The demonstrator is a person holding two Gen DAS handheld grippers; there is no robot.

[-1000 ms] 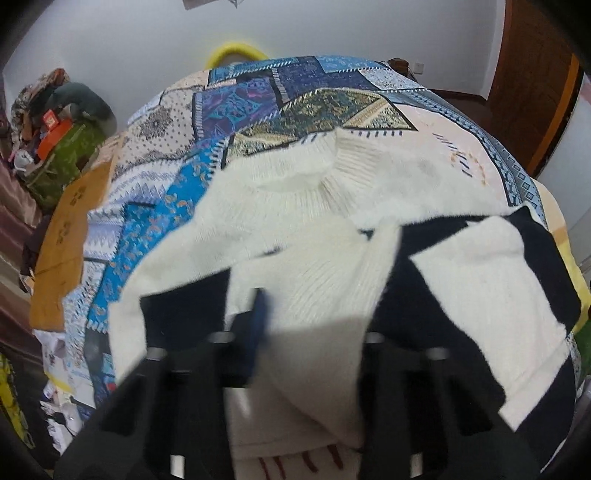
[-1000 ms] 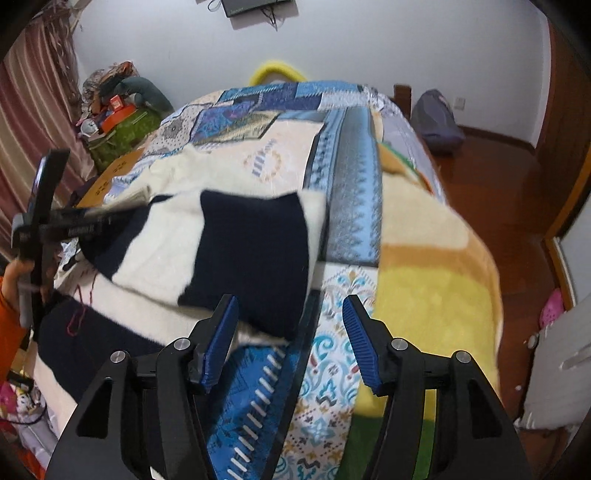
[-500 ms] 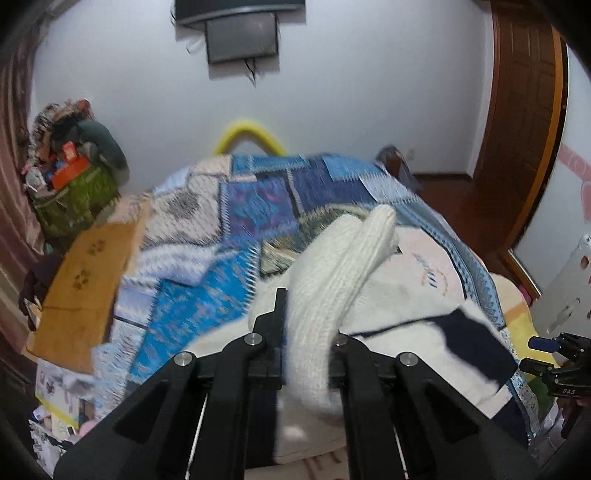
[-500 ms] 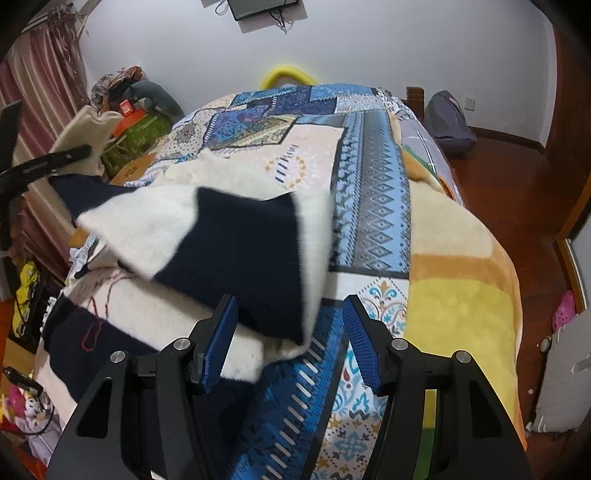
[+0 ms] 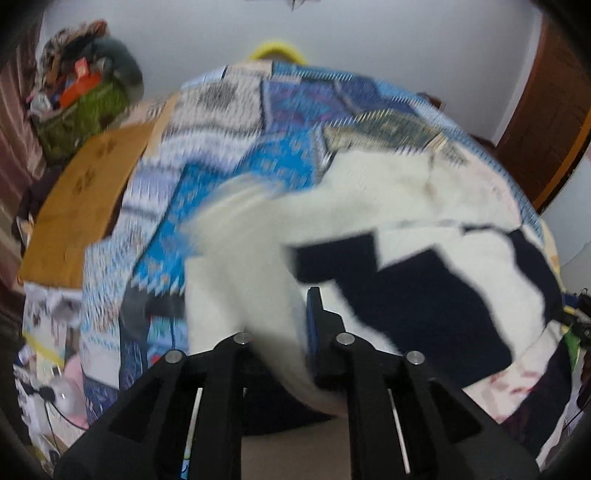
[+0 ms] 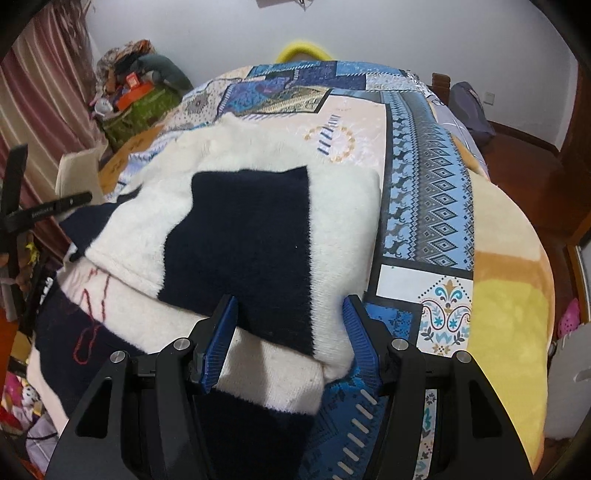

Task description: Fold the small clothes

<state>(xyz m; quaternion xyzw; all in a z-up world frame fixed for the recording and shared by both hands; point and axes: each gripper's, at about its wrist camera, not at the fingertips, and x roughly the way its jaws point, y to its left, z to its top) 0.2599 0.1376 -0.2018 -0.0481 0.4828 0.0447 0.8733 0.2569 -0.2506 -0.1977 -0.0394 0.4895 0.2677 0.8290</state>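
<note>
- a cream and navy knitted sweater (image 6: 236, 236) is spread on a bed covered by a patchwork quilt (image 6: 428, 199) in blue, cream and yellow.
- in the right wrist view, a folded sleeve section with a navy block is laid across the sweater body; red stitching (image 6: 92, 317) is seen on the cream panel at lower left.
- the right gripper (image 6: 291, 332) is held with its blue-padded fingers (image 6: 221, 339) spread wide; the near edge of the folded sleeve lies between them, and no clamping on the fabric is seen.
- the left gripper (image 5: 277, 325) is seen in a strongly blurred left wrist view; a thick cream sleeve (image 5: 240, 280) passes between its black fingers.
- one blue pad (image 5: 314, 321) is visible beside the sleeve; the opposite finger is hidden behind the fabric, so it cannot be told whether the sleeve is clamped or freed.
- in the right wrist view, the left gripper appears at the far left edge with cream fabric beside its tip.
- a green basket (image 6: 144, 107) piled with items stands beyond the bed near a striped curtain (image 6: 44, 99).
- a yellow curved object (image 6: 303, 50) is seen at the far end of the bed against a white wall (image 6: 406, 33).
</note>
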